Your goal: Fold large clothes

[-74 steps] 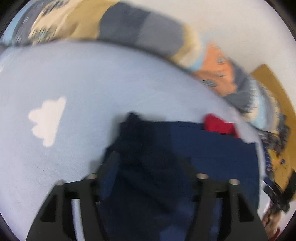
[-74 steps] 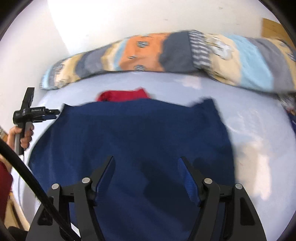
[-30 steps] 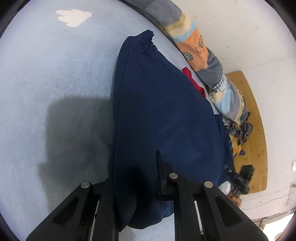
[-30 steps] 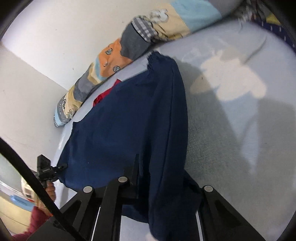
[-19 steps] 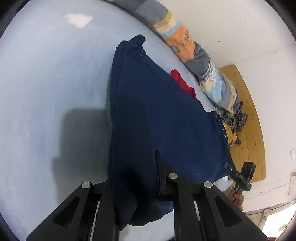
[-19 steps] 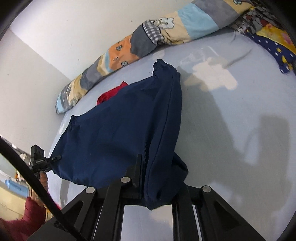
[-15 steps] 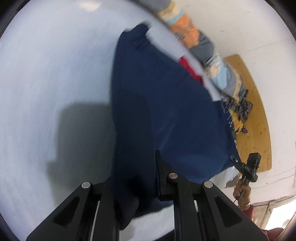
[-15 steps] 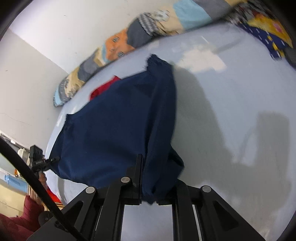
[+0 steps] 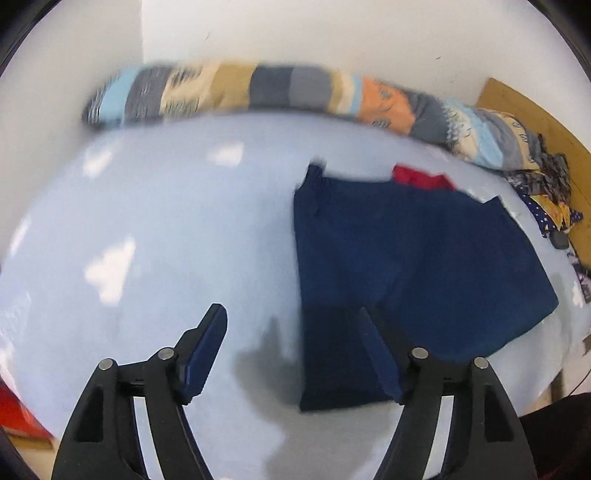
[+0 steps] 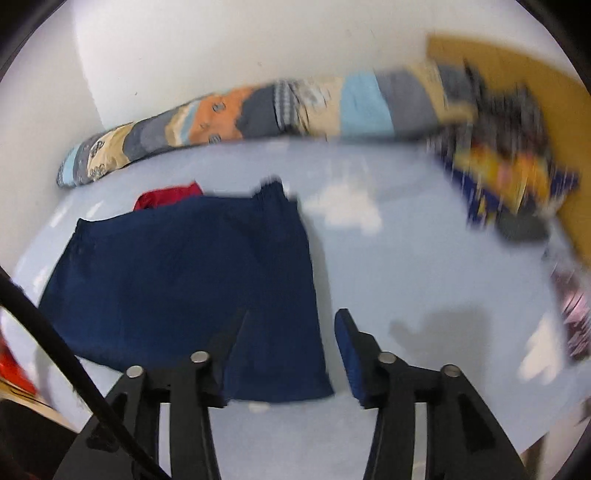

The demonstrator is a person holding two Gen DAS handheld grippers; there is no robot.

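Both your left gripper (image 9: 291, 350) and right gripper (image 10: 291, 354) are opening with nothing between the pads, so lift clear before you move, so you do not snag the dark navy blue folded cloth garment (image 9: 402, 258). It lies flat near the front edge of the pale blue bed sheet (image 9: 166, 240). A long patchwork bolster pillow (image 9: 258, 92) runs along the far edge against the white wall (image 9: 295, 33), with a red cloth (image 9: 421, 179) just behind the garment.

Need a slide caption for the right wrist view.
Right gripper opening above the navy garment lying flat on the pale blue bed.
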